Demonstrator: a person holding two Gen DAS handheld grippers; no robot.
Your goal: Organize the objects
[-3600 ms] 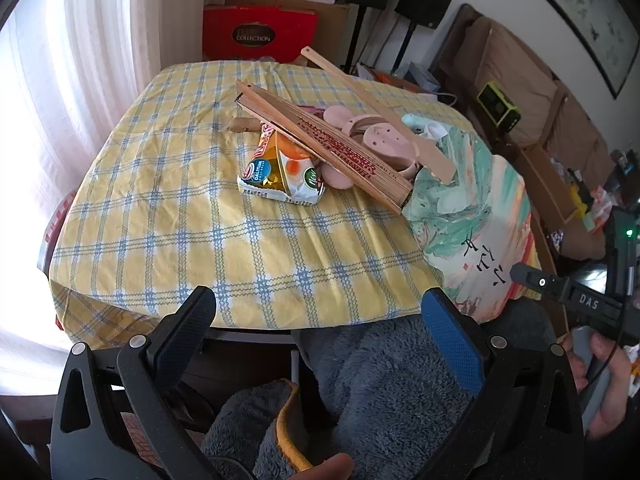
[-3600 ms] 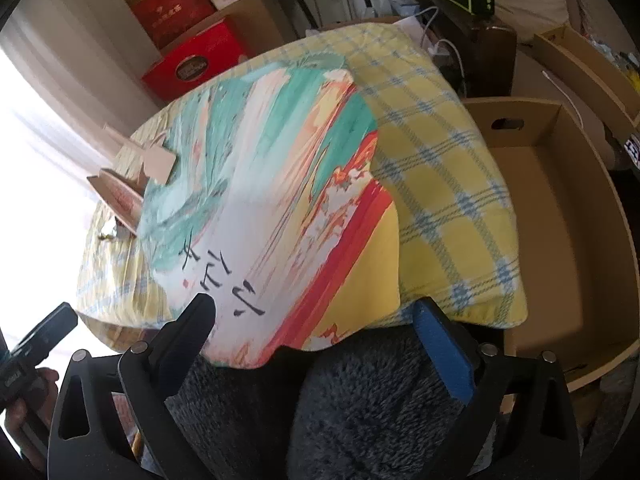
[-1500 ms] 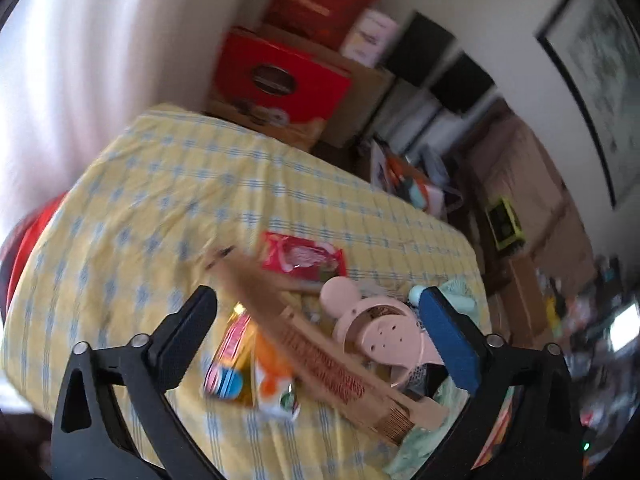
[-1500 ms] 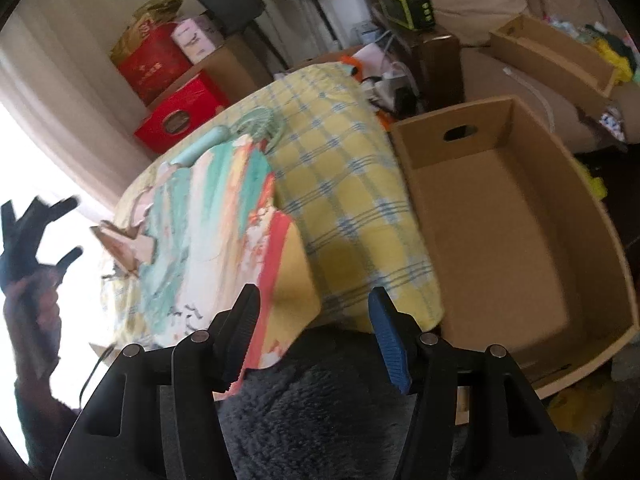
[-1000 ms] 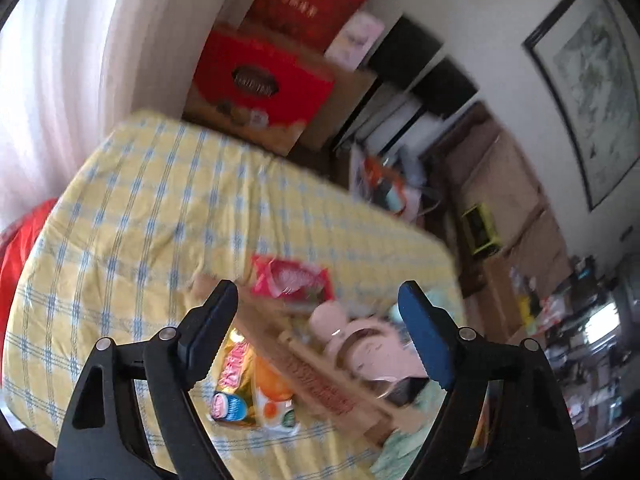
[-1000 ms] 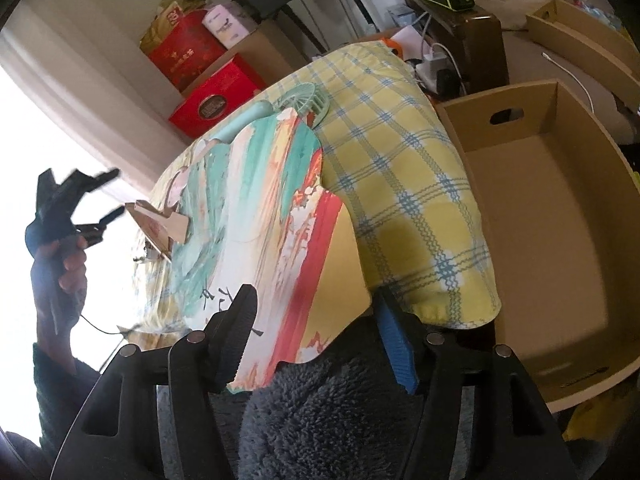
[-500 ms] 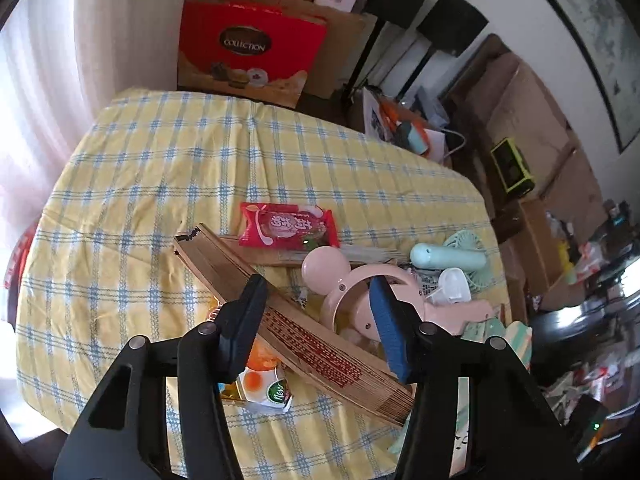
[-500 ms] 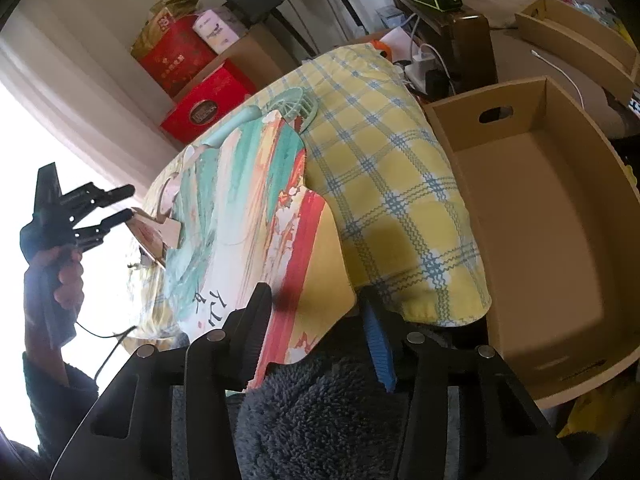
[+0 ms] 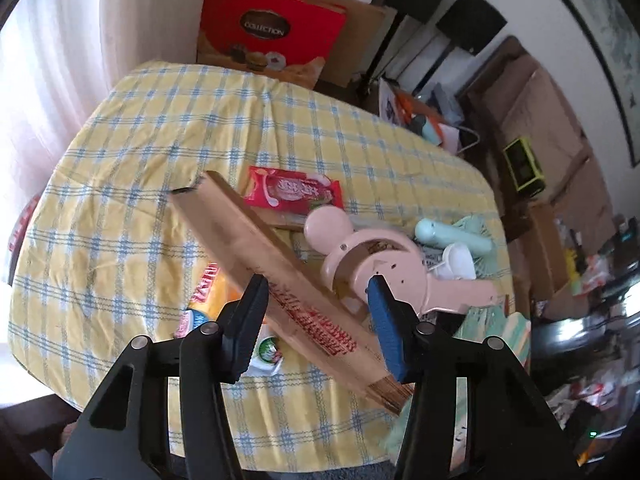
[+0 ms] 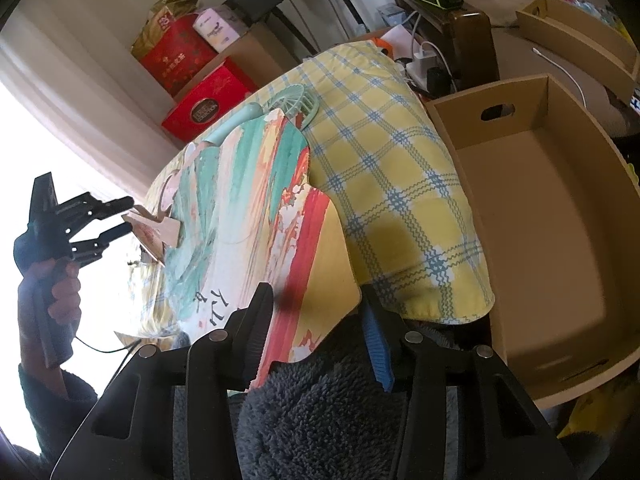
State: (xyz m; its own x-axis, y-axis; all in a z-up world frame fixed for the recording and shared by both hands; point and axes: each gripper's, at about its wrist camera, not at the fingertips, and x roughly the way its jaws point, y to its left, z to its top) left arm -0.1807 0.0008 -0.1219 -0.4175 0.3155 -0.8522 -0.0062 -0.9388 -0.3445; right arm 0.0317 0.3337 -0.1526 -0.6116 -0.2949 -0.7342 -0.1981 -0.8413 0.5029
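The left gripper point(image 9: 316, 312) hangs over the pile on the table, its ribbed black pad and blue pad partly apart after just closing in, with the folded wooden fan point(image 9: 280, 276) lying between them; whether the pads press its sides cannot be told. That fan is a long flat bundle of brown slats with red printing, lying aslant across a glossy orange snack packet point(image 9: 208, 288) and leaning near a smooth pink plastic hand fan point(image 9: 384, 268) with a round head. Beyond it lie a shiny red wrapper point(image 9: 292, 192) and a pale green handle point(image 9: 452, 236). The tablecloth point(image 9: 168, 148) is soft yellow fabric with a blue check. The right gripper point(image 10: 316, 320) has also just been narrowing; its half-open pads stand on either side of the lower edge of a stiff painted fan point(image 10: 256, 216) streaked teal, red and yellow, which overhangs the table edge above a fuzzy grey garment point(image 10: 320, 412). Contact there is unclear. To the right stands an open cardboard box point(image 10: 552, 216).
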